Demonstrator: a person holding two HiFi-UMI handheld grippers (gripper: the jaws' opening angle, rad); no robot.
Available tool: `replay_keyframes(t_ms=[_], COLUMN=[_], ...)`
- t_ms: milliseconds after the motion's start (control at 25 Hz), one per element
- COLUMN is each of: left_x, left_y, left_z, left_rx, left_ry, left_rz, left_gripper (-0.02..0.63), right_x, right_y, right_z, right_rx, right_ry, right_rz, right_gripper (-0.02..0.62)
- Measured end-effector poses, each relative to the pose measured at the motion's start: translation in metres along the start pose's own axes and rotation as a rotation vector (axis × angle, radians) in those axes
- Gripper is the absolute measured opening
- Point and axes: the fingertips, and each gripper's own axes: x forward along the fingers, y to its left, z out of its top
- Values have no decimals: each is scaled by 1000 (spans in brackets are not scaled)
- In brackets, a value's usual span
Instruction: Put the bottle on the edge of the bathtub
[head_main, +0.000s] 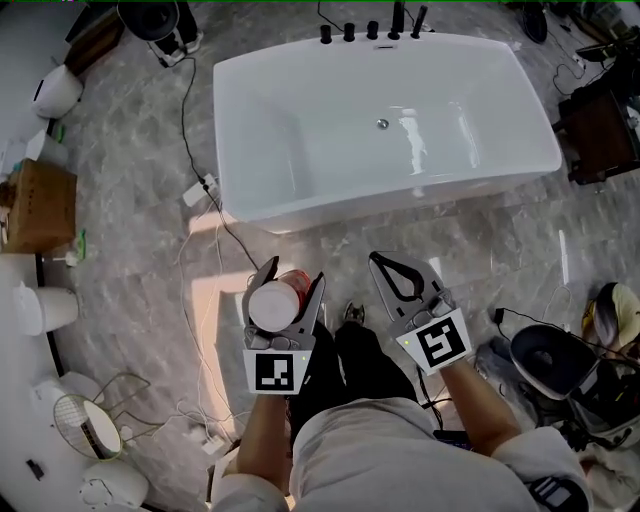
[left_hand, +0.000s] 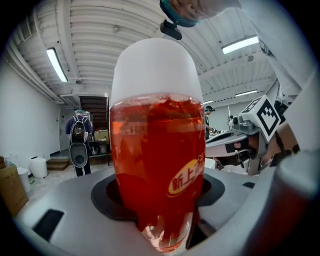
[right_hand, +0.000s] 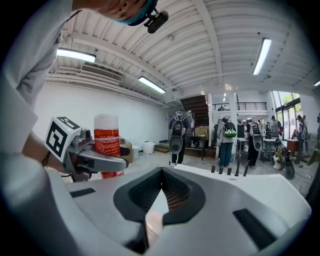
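Note:
A bottle (head_main: 277, 304) with a white cap and red label is held upright in my left gripper (head_main: 292, 278), which is shut on its body. It hangs over the floor, short of the near rim of the white bathtub (head_main: 300, 205). In the left gripper view the red bottle (left_hand: 155, 150) fills the centre between the jaws of the left gripper (left_hand: 160, 205). My right gripper (head_main: 400, 277) is beside it on the right, shut and empty. In the right gripper view, the right gripper (right_hand: 159, 192) has its pads together, and the bottle (right_hand: 106, 142) shows at the left.
Black tap fittings (head_main: 372, 30) line the tub's far rim. Cables and a power strip (head_main: 200, 189) lie on the marble floor left of the tub. There is a cardboard box (head_main: 42, 205) at the left and a dark cabinet (head_main: 600, 130) at the right. People (right_hand: 226, 142) stand far behind.

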Motion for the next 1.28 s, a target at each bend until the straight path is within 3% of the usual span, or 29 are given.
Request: replay_keyframes(t_ms=[160, 280, 480, 600, 760, 960, 1280], left_x=[0, 3, 22, 32, 49, 66, 77], left_y=[5, 4, -8, -10, -18, -25, -41], left_z=[-37, -65, -117, -144, -176, -211, -255], left_rx=[-20, -43, 60, 3, 119, 104, 122], left_ry=[35, 55, 125, 129, 150, 170, 188], left_rz=[-47, -103, -193, -191, -258, -280, -433], left_gripper=[295, 295, 295, 295, 295, 295, 295], right_x=[12, 18, 35, 45, 55, 56, 67], right_y=[8, 18, 19, 14, -2, -9, -8], right_z=[-36, -81, -140, -165, -198, -233, -282], right_rx=[-21, -29, -28, -13, -34, -48, 53], right_ry=[27, 107, 175, 188, 212, 248, 268], right_rz=[33, 61, 67, 68, 31, 20, -66], right_gripper=[6, 6, 6, 6, 6, 6, 6])
